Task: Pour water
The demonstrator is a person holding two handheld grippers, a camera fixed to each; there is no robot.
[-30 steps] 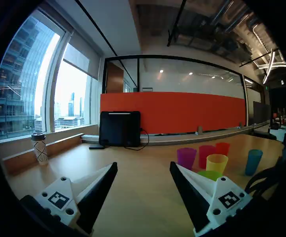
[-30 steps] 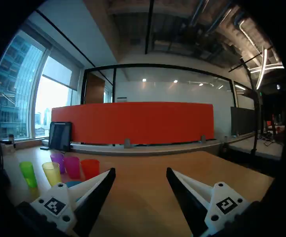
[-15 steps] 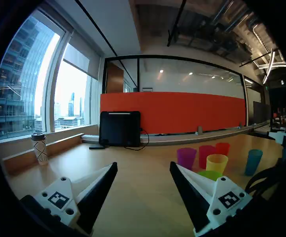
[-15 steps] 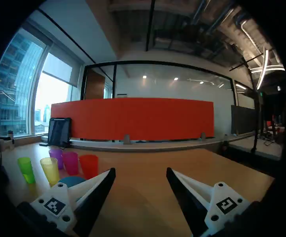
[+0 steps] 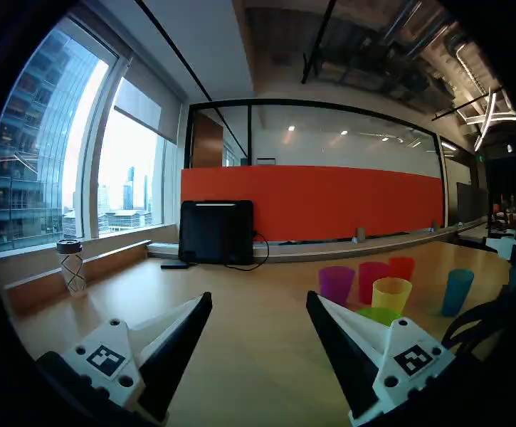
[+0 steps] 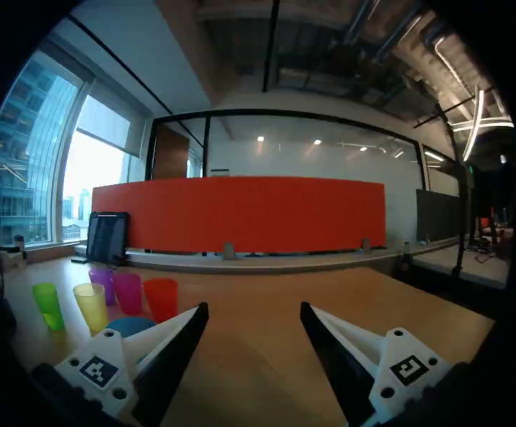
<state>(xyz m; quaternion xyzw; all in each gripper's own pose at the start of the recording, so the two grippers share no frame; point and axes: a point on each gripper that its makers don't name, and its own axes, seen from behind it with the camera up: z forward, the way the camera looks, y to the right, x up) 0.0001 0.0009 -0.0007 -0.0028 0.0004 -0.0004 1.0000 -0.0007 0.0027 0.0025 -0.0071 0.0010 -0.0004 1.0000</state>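
Holding left gripper (image 5: 258,297) spread wide, gripping nothing, over pale wooden tabletop (image 5: 258,363); right gripper (image 6: 253,307) likewise gaping, empty. Seeing coloured translucent plastic cups (image 5: 391,293) standing upright in a cluster, just right of left gripper's fingers. Noting black upright screen (image 5: 216,231) sitting farther back.

We see a light wooden table (image 5: 258,356) carrying six plastic cups, all upright and grouped close together. In the left gripper view a purple cup (image 5: 337,285), a pink cup (image 5: 371,279) and a red cup (image 5: 401,267) form a back row. A yellow cup (image 5: 391,293) stands just in front of the pink one, a green cup (image 5: 378,314) nearer us is partly hidden, and a teal cup (image 5: 458,292) sits slightly apart to the right. At the far edge stands a black screen (image 5: 216,232), a cable (image 5: 261,252) trailing from its side and a small dark flat item (image 5: 174,265) beside its base.
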